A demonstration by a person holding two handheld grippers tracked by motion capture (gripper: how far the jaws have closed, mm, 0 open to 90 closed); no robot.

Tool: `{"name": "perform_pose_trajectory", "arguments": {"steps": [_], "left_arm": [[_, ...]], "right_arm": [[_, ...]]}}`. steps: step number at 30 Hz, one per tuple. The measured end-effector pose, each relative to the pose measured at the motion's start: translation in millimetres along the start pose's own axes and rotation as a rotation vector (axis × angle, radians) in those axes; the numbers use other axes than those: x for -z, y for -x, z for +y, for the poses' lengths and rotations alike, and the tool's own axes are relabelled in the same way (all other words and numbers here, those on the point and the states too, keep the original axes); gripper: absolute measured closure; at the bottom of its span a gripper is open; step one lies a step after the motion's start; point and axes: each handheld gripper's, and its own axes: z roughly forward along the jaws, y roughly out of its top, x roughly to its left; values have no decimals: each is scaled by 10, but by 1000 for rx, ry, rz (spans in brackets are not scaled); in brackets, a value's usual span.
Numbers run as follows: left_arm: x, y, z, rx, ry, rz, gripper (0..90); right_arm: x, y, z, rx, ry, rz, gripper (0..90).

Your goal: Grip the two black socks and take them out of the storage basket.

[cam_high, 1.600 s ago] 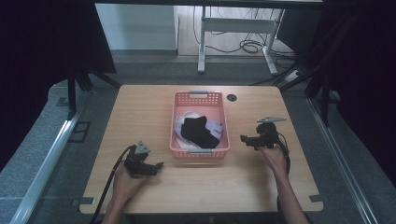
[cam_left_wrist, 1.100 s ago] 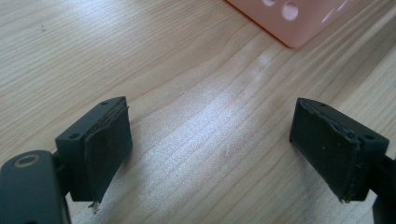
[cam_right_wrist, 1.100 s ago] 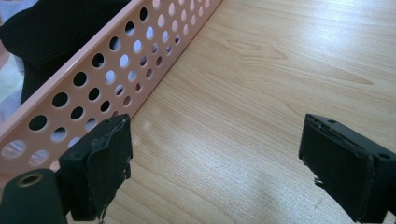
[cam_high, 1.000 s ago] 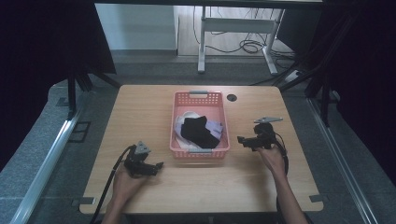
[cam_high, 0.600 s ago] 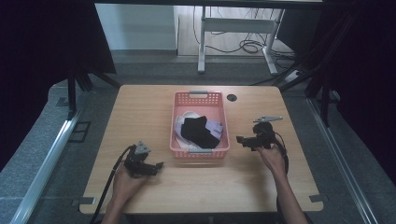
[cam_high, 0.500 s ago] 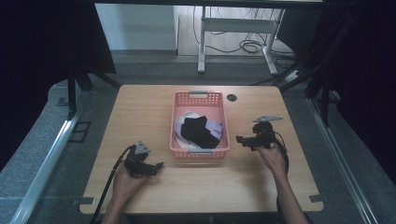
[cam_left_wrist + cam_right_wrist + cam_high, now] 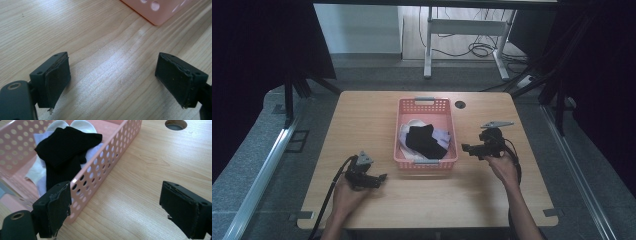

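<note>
Basket [image 7: 427,106], pink plastic with round holes in its walls, sits mid counter [image 7: 362,115], nearer the far edge. Inside: black socks [image 7: 426,140] on top of white [image 7: 37,171] and pale lilac pieces [image 7: 443,135]; a grey handle shows at each short end. In the right gripper view the black fabric [image 7: 66,147] lies over white cloth, the perforated wall running diagonally just beside the left jaw. Left tongs [image 7: 381,178] are held low at the near left of the counter, off the basket's near-left corner, apart from it; jaws spread wide, nothing between them, only bare wood and a basket corner [image 7: 160,12] ahead. Right tongs [image 7: 464,147] are to the right of the basket, pointing at its right wall, close but not touching; jaws spread wide, empty. Round cable hole [image 7: 460,104] in the counter lies right of the basket's far end. Left hand [image 7: 344,195] and right hand [image 7: 502,167] grip the tools from the near edge.
</note>
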Motion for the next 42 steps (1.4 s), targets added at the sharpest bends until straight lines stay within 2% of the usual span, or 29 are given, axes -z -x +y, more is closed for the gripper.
{"name": "perform_pose_trajectory", "arguments": {"steps": [5, 11, 19, 24, 32, 37, 42], "left_arm": [[2, -2, 0, -4, -3, 0, 126], [2, -2, 0, -4, -3, 0, 127], [2, -2, 0, -4, -3, 0, 127], [3, -3, 0, -5, -4, 0, 126], [2, -2, 0, -4, -4, 0, 127], [1, -2, -1, -4, -1, 1, 127], [1, -2, -1, -4, -1, 0, 127]], "right_arm": [[43, -48, 81, 5, 14, 4, 131], [38, -103, 152, 20, 5, 8, 134], [-65, -211, 285, 32, 7, 45, 132], [-111, -262, 354, 52, 3, 35, 132], [-228, -344, 480, 55, -13, 56, 129], [-322, -447, 584, 53, -19, 87, 128], [-398, -532, 667, 78, -22, 95, 135]]}}
